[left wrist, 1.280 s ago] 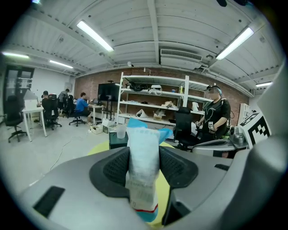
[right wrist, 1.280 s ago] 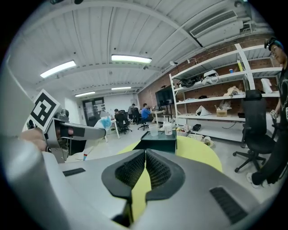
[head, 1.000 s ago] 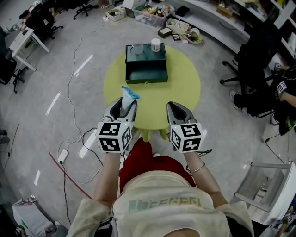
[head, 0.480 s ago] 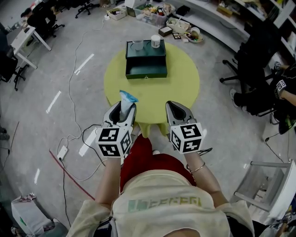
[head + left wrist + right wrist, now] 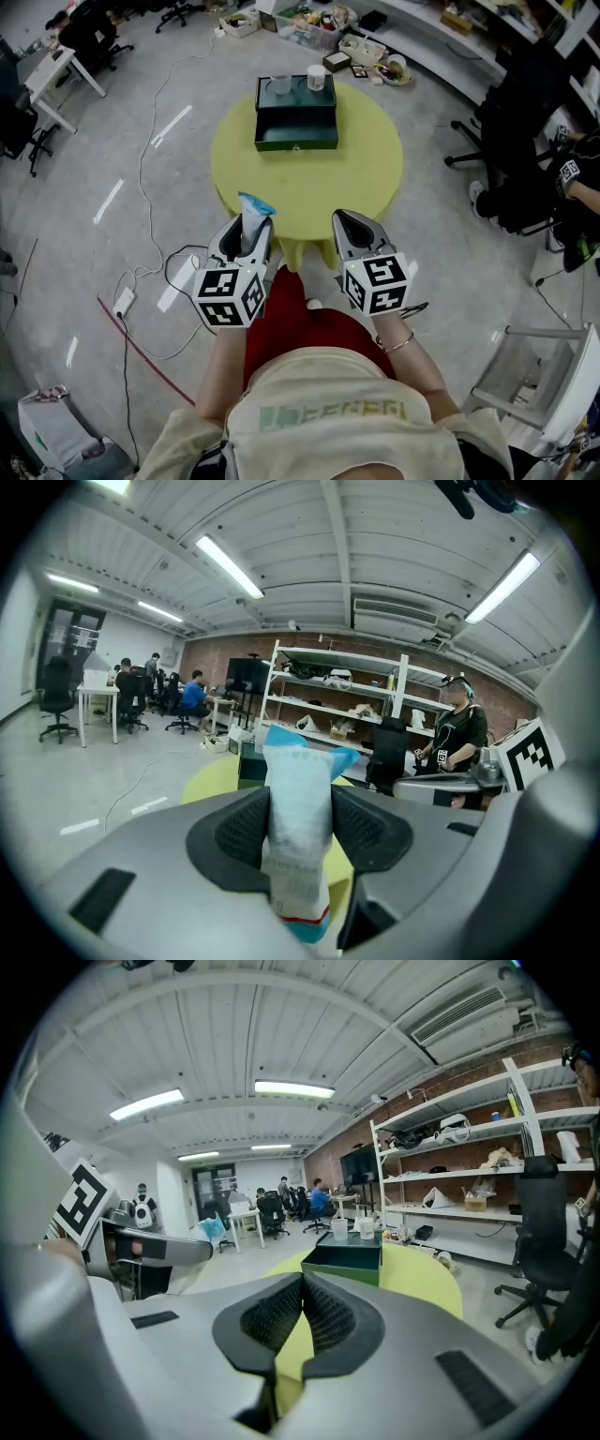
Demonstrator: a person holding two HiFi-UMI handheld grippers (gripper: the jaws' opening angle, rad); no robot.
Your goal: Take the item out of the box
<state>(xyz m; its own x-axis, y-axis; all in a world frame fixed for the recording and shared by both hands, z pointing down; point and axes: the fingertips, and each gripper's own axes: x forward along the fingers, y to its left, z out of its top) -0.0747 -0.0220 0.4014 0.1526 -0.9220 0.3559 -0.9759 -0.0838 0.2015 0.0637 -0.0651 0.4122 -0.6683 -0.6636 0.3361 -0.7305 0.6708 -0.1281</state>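
The left hand-held gripper [image 5: 246, 236] is clamped on a white packet with blue ends [image 5: 299, 799]. The packet stands upright between the jaws, its long axis running along them, and its blue top pokes out past the tips. The right hand-held gripper [image 5: 302, 1314] has its ribbed pads pressed together with nothing between them.

Both are held side by side at the near edge of the round yellow bench [image 5: 367, 178], the left one just off its rim. The dark green box [image 5: 296, 129] lies straight ahead of them at the far side of the bench, well apart from both and roughly midway between the two lines of reach.

The box stands open toward the person, and its near compartment looks dark and empty as far as the head view shows. Two cups [image 5: 279, 86] stand on its far half, though whether that is the laid-back lid or a second tray is hard to say.

With the packet already clear of the box and in the left grip, the task looks close to done — what remains, I'd judge, is setting it down.
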